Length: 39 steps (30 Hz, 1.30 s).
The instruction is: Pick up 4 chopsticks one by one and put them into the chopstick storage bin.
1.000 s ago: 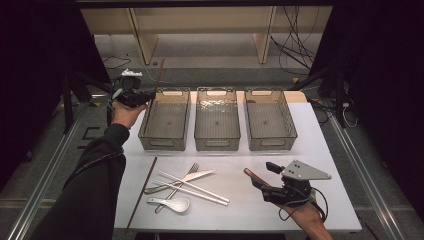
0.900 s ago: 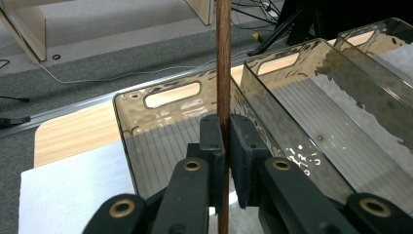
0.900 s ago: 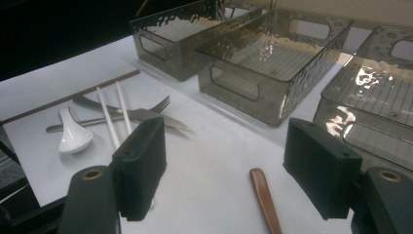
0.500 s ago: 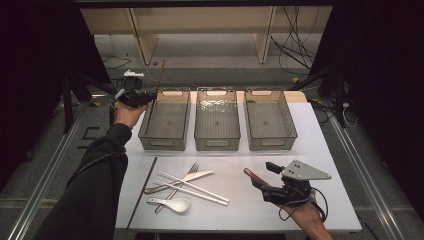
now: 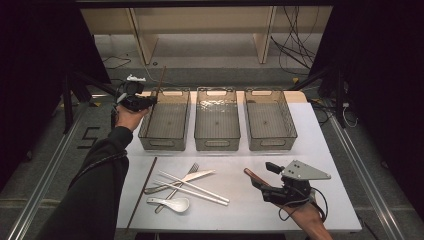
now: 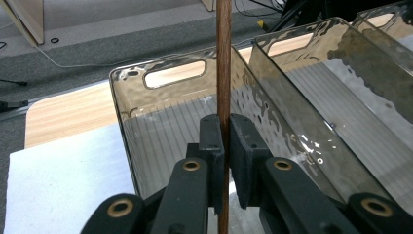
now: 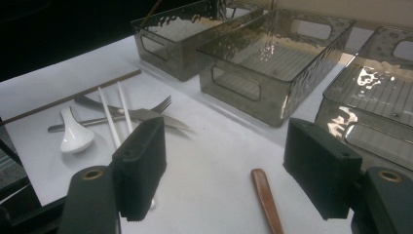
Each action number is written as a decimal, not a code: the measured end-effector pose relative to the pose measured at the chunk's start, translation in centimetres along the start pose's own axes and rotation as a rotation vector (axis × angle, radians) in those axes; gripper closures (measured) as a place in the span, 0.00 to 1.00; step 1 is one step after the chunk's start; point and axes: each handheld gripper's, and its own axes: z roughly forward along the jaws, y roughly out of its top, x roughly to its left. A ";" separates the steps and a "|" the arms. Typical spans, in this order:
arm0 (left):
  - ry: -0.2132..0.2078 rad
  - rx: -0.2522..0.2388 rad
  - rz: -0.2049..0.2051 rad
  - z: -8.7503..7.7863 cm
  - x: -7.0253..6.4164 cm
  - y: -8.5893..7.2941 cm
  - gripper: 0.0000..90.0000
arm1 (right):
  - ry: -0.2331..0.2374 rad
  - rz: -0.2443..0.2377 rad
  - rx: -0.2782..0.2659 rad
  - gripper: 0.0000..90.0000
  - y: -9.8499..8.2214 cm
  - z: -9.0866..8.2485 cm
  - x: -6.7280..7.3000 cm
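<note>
My left gripper (image 5: 144,103) is shut on a dark brown chopstick (image 5: 158,86) at the far left corner of the left clear bin (image 5: 164,142). In the left gripper view the chopstick (image 6: 224,58) stands upright, pinched between the pads, with the gripper (image 6: 226,141) over the bin's (image 6: 160,68) bare ribbed floor. My right gripper (image 5: 261,181) rests low at the front right of the table, open. Its jaws stand wide in the right gripper view (image 7: 224,165), with a reddish-brown wooden handle (image 7: 267,201) lying on the table between them, untouched.
The middle bin (image 5: 216,142) and the right bin (image 5: 272,142) stand in a row with the left one. At front left lie a second brown chopstick (image 5: 142,192), white chopsticks (image 5: 197,188), a fork (image 5: 186,175), a knife (image 5: 197,176) and a white spoon (image 5: 172,203).
The left gripper with its chopstick has edged slightly toward the left bin. The right gripper has stayed where it was.
</note>
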 end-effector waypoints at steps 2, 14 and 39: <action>0.001 0.001 -0.004 0.1 0.0 -0.1 0.92 | 0.001 -0.002 0.002 0.36 0.0 0.0 0.0; 0.007 0.032 -0.017 0.7 0.4 -1.0 0.90 | 0.001 -0.004 0.001 0.36 0.0 0.0 0.0; -0.045 0.044 -0.065 -7.3 -1.1 -3.9 0.32 | -0.003 -0.001 0.006 0.36 0.0 0.1 0.1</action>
